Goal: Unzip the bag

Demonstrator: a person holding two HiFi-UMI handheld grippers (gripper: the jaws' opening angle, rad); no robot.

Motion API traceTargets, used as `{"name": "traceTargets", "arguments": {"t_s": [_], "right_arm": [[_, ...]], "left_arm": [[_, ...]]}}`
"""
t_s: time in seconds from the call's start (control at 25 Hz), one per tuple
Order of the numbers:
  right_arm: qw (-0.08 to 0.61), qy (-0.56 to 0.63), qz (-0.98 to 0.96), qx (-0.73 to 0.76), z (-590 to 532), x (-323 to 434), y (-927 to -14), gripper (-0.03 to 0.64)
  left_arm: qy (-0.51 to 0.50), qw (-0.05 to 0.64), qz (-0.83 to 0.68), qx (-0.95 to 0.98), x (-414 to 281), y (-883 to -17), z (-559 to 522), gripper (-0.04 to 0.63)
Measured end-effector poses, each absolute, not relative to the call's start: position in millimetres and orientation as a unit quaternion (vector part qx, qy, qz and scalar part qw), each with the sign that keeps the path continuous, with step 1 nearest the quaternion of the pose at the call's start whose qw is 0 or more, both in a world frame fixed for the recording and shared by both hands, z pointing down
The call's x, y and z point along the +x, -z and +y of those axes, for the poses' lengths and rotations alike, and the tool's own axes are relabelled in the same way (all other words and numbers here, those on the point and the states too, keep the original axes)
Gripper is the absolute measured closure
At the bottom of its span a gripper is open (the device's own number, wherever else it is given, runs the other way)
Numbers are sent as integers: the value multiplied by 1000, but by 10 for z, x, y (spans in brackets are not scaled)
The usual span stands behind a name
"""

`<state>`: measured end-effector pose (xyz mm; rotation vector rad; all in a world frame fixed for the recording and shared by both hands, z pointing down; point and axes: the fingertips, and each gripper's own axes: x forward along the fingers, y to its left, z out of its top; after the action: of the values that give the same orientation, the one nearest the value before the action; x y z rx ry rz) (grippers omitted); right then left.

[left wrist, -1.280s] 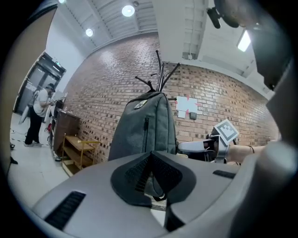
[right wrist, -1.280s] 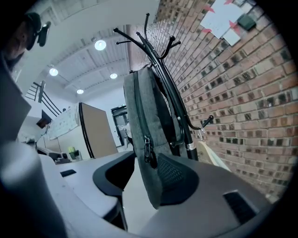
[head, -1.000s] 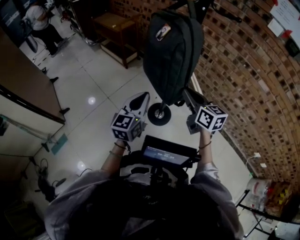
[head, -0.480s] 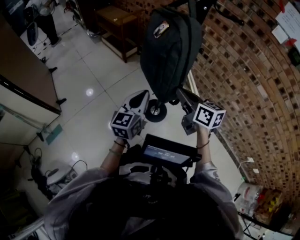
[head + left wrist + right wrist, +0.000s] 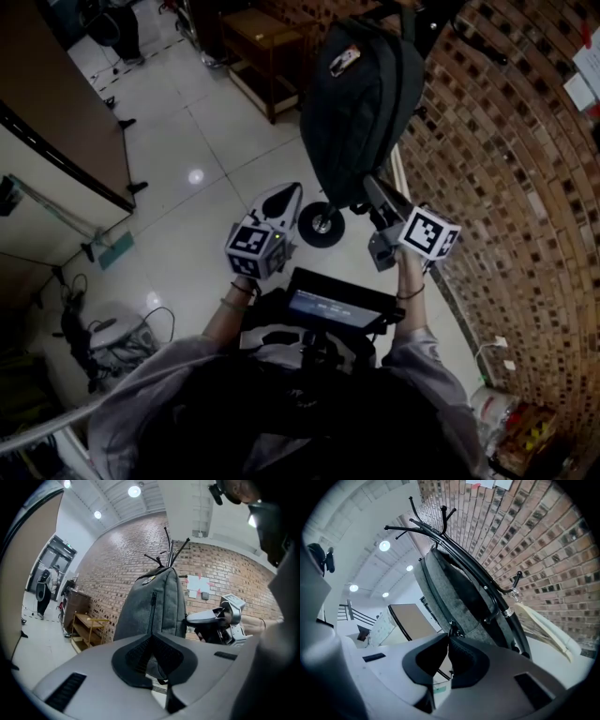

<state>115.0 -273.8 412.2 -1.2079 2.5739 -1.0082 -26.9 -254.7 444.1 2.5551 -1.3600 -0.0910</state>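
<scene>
A dark grey backpack point(image 5: 361, 103) hangs from a black coat stand point(image 5: 440, 529) in front of a brick wall. My right gripper point(image 5: 372, 185) reaches the bag's lower right edge. In the right gripper view its jaws point(image 5: 449, 637) are shut on a small dark zipper pull point(image 5: 451, 629) on the bag's side seam point(image 5: 440, 597). My left gripper point(image 5: 278, 201) hangs just left of the bag's bottom, apart from it. Its jaws point(image 5: 151, 635) are shut with nothing between them and point at the bag's front point(image 5: 154, 602), where a vertical front zipper point(image 5: 153, 609) is closed.
The stand's round wheeled foot point(image 5: 322, 225) rests on the tiled floor under the bag. A wooden bench point(image 5: 262, 42) stands behind it along the brick wall point(image 5: 506, 159). A person point(image 5: 117, 19) stands far off at the top left. A screen point(image 5: 337, 305) sits at my chest.
The head view has swung, so the bag sits further right and higher in the picture. Both grippers stay under the bag's bottom, the right one still at its lower right edge.
</scene>
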Motion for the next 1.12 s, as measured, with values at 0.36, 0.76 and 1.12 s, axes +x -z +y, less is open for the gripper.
{"name": "traceTargets", "arguments": {"t_s": [0.36, 0.76, 1.12], "right_arm": [[73, 338, 857, -383, -2749, 1092, -3923, 601], [79, 328, 862, -378, -2801, 1076, -3630, 600], [63, 317, 867, -379, -2914, 1073, -3368, 588]], "left_arm": [[33, 124, -464, 877, -240, -4454, -2538, 588], [35, 123, -460, 878, -286, -4444, -2545, 588], [41, 121, -453, 882, -277, -4503, -2631, 588]]}}
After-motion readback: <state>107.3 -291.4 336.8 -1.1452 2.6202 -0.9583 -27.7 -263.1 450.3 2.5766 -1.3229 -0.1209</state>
